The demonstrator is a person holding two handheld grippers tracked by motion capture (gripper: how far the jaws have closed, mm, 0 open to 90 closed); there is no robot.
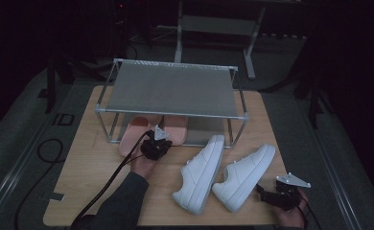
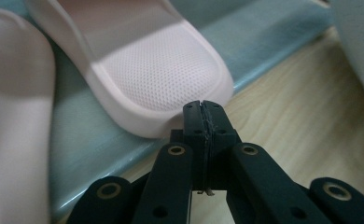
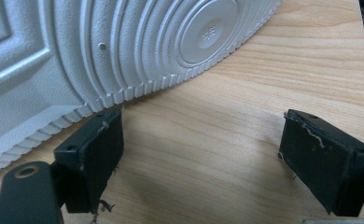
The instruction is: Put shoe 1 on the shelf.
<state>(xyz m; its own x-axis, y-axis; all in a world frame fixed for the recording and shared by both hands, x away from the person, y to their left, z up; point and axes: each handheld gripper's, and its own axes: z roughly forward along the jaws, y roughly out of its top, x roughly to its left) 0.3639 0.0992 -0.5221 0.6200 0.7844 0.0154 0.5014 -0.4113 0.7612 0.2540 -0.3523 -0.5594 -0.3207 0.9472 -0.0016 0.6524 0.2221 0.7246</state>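
Left tongs [image 2: 202, 109] pressed shut on nothing, tips just short of the toe of a pink slipper [image 2: 152, 60] on the lower tier of a metal shoe rack [image 1: 170, 88]. Right tongs [image 3: 199, 158] spread wide over bare table [image 3: 245, 84], beside the ribbed sole of a white sneaker [image 3: 87, 51]. Second white sneaker [image 1: 200, 173] alongside, both on wood in front of the rack.

My view: pink mesh-textured slippers [image 1: 139, 130] under the grey rack [image 1: 170, 88], white ridge-soled sneakers [image 1: 200, 173] beside it, black grippers.
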